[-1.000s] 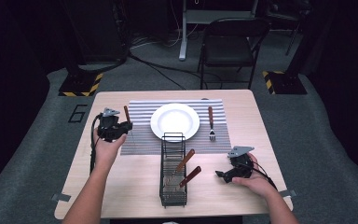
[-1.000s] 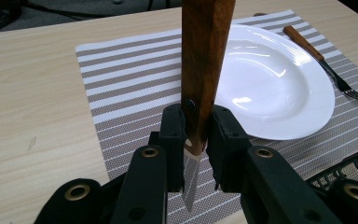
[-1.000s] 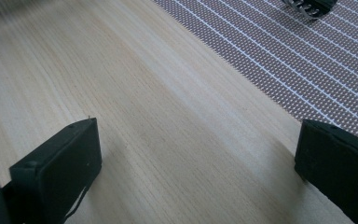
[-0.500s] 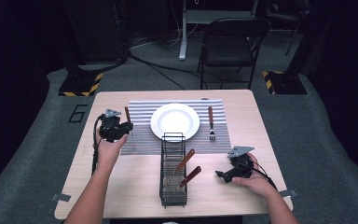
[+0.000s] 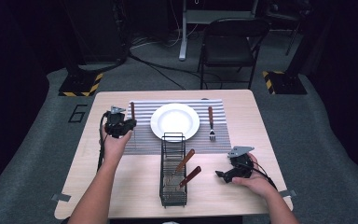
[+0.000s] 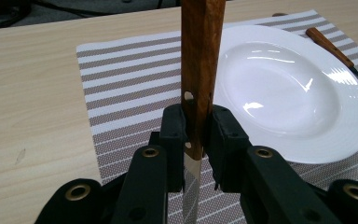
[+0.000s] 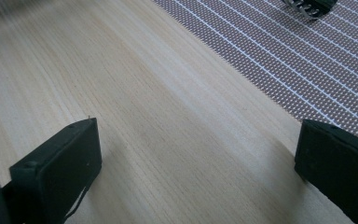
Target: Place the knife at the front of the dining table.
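The knife (image 6: 199, 70) (wooden handle, steel blade) is clamped between the jaws of the left hand-held gripper (image 6: 196, 135), which grip it where the handle meets the blade. In the left gripper view the handle runs up past the top edge and the blade drops below the jaws. In the high view this hand-held gripper (image 5: 120, 125) sits over the left end of the striped placemat (image 5: 144, 135), at the left side of the tabletop (image 5: 135, 186), with the knife handle (image 5: 132, 110) pointing toward the far edge.

A white plate (image 5: 175, 121) lies on the middle of the placemat, to the right of the knife. A fork (image 5: 211, 123) with a wooden handle lies on the placemat to the right of the plate, its tines toward the near side.

A black wire basket (image 5: 173, 170) stands on the tabletop just near of the plate, holding two more wooden-handled utensils (image 5: 186, 169) that lean up to the right.

The right hand-held gripper (image 5: 227, 175) rests low at the near right of the tabletop, held in the person's right hand (image 5: 254, 179). Its jaws stand wide apart with nothing between them (bare wood shows in the gap in the right gripper view), and the placemat's corner (image 7: 307, 60) lies just beyond.
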Tool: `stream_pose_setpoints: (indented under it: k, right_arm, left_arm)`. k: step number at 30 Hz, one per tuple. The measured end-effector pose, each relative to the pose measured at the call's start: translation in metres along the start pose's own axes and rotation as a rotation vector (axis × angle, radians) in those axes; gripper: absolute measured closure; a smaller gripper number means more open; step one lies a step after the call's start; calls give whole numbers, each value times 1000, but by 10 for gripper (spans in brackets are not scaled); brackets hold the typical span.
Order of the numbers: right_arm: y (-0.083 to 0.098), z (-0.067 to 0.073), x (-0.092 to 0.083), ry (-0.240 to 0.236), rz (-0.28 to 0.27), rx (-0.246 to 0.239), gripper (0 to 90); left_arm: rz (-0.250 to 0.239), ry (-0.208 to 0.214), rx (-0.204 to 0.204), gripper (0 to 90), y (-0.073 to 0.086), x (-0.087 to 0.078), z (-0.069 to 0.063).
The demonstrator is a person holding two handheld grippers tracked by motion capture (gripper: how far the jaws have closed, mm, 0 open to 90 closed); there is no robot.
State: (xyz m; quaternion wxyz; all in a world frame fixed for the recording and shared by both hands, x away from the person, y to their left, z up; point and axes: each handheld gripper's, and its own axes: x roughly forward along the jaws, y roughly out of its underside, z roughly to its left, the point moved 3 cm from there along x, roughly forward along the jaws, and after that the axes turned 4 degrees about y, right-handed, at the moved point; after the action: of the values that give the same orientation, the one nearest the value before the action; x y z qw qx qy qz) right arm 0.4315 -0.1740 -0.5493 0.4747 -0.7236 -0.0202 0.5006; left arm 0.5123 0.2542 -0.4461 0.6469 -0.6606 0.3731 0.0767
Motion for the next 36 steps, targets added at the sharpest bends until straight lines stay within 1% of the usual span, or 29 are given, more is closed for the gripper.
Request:
stream_pose_setpoints:
  k: [2,6,8,9,10,13,14,17,18,21,23,27,28,29,30,31,34,36]
  right_arm:
    - [0,0,0,0,0,1,0]
    - [0,0,0,0,-1,0,0]
    - [0,0,0,0,0,0,0]
    - [0,0,0,0,0,0,0]
    - [0,0,0,0,0,0,0]
    - [0,0,0,0,-1,0,0]
    - [0,0,0,0,0,1,0]
    - [0,0,0,0,0,0,0]
    - [0,0,0,0,-1,0,0]
    - [0,0,0,0,-1,-2,0]
    - [0,0,0,0,0,0,0]
    - [0,0,0,0,0,0,0]
    - [0,0,0,0,0,0,0]
    - [0,0,0,0,0,0,0]
    - [0,0,0,0,0,0,0]
    - [0,0,0,0,0,0,0]
    - [0,0,0,0,0,0,0]
    - [0,0,0,0,0,0,0]
  left_arm:
    - [3,4,-2,766,0,1,2]
    - [-6,8,-39,766,0,7,7]
    - [-2,1,-48,766,-1,13,8]
    - [-2,1,-48,766,-1,13,8]
    - [5,-3,-48,766,-2,17,7]
    - [10,-10,-46,766,-3,21,7]
    - [13,-13,-50,766,-3,26,7]
    - [16,-15,-53,767,-4,30,7]
    - [24,-19,-54,766,-4,34,7]
    - [28,-21,-62,766,-4,37,8]
    - [25,-19,-81,766,-4,40,10]
    - [20,-17,-100,766,-3,46,14]
    - [20,-16,-113,766,-2,48,16]
    - [20,-16,-113,766,-2,48,16]
    - [16,-14,-132,765,-1,51,19]
    - [16,-14,-132,765,-1,51,19]
    - [12,-12,-158,764,1,57,23]
    - [14,-12,-164,763,2,59,24]
